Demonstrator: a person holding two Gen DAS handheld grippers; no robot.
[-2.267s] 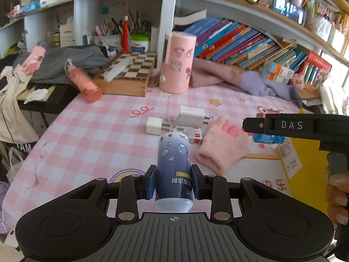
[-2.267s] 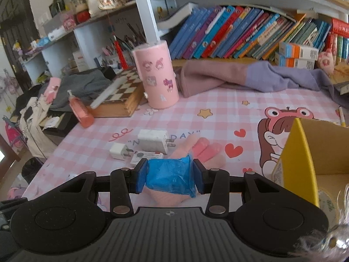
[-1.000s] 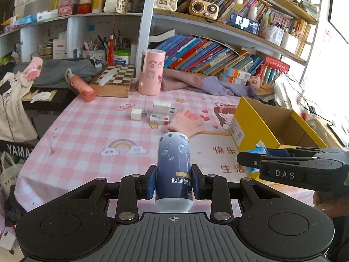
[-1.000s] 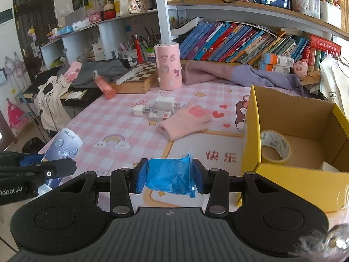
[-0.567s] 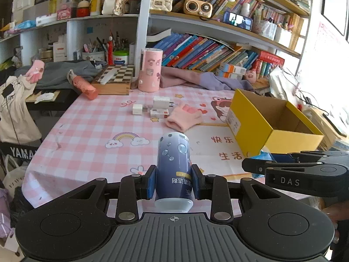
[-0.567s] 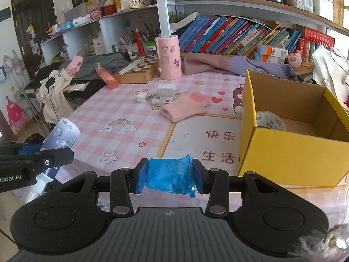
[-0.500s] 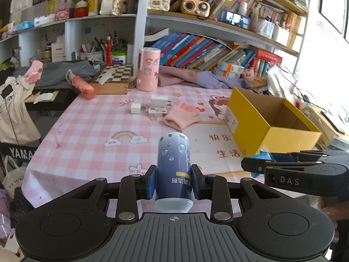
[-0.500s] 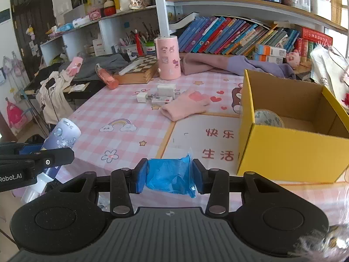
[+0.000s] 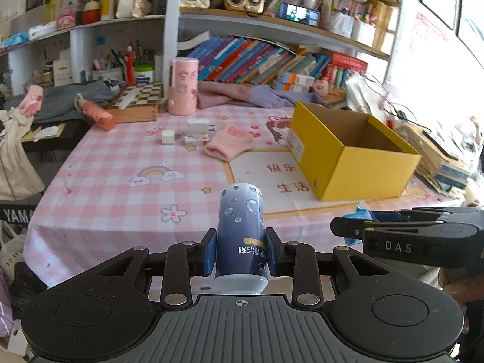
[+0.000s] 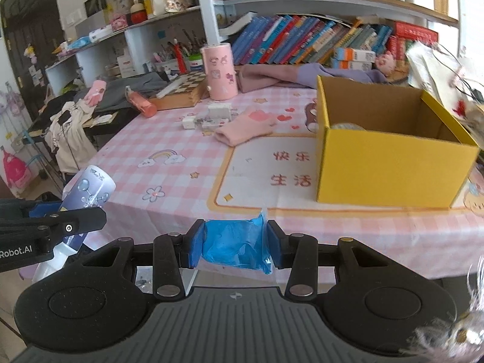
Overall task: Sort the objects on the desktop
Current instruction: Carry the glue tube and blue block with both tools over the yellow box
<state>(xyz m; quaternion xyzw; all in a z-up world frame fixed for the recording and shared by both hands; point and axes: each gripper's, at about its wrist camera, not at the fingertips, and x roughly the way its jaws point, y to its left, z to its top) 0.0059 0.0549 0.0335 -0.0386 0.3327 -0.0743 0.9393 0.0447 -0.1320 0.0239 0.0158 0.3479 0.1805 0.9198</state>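
Note:
My left gripper (image 9: pixel 240 255) is shut on a blue bottle (image 9: pixel 241 233) with bubble print, held upright off the table's near edge. My right gripper (image 10: pixel 236 249) is shut on a crumpled blue packet (image 10: pixel 234 246). In the right wrist view the left gripper (image 10: pixel 65 227) and its bottle (image 10: pixel 87 193) show at the far left. An open yellow cardboard box (image 9: pixel 351 154) stands on the pink checked tablecloth (image 9: pixel 121 166), to the right of both grippers; a tape roll (image 10: pixel 346 126) peeks inside it.
A pink glove (image 9: pixel 228 145), white chargers (image 9: pixel 196 128), a pink cylinder (image 9: pixel 183 90), a chessboard (image 9: pixel 136 103) and an orange bottle (image 9: pixel 96 115) lie further back. Bookshelves (image 9: pixel 257 57) line the rear. A side table with clothes (image 10: pixel 75 121) is left.
Both grippers have drawn back from the table, still holding their objects; the table and the yellow box now look smaller and further away.

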